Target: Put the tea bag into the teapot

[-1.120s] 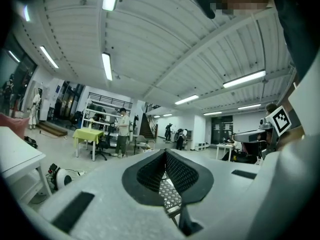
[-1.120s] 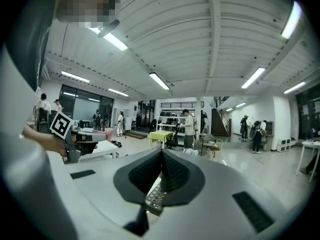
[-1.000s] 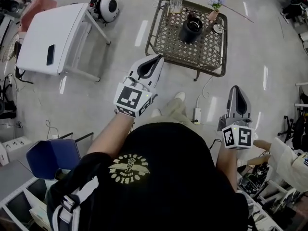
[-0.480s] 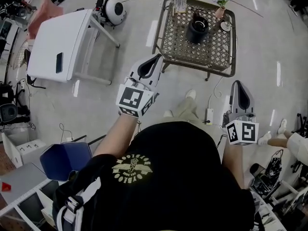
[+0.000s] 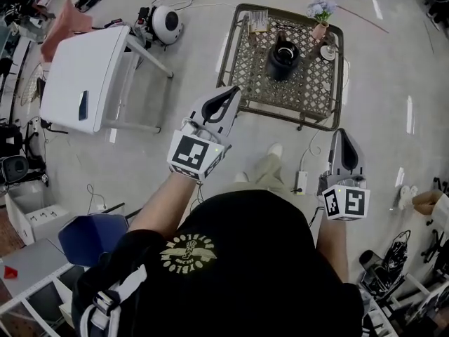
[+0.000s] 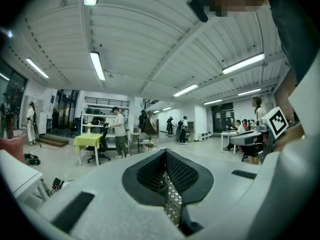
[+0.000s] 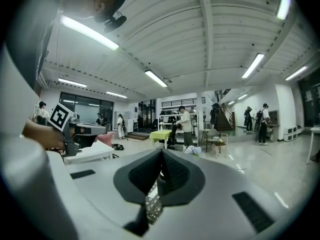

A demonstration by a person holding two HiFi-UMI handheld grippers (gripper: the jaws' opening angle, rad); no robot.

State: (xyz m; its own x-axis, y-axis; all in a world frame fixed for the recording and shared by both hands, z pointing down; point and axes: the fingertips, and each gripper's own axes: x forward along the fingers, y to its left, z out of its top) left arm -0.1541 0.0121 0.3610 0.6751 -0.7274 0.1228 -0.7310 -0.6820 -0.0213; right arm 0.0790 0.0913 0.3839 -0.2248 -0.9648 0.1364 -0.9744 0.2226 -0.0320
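The black teapot (image 5: 283, 56) stands in the middle of a low metal lattice table (image 5: 249, 83) ahead of me on the floor. A small pale packet stand (image 5: 258, 21), where the tea bag may be, sits at the table's far left corner. My left gripper (image 5: 229, 95) is held up in the air short of the table's near edge, jaws shut and empty (image 6: 165, 152). The right gripper (image 5: 342, 137) hangs lower to the right, also shut with nothing in it (image 7: 161, 152). Both are well clear of the table.
A vase of pale flowers (image 5: 319, 11) and a small saucer (image 5: 327, 51) stand at the table's far right. A white folding table (image 5: 84, 69) and a round white device (image 5: 167, 23) are at the left. A power strip (image 5: 300, 182) lies on the floor. A blue chair (image 5: 88, 237) is behind left.
The view has shifted, so the lattice table now sits a little lower in the head view. Both grippers stay raised and shut; the right one has dropped slightly.
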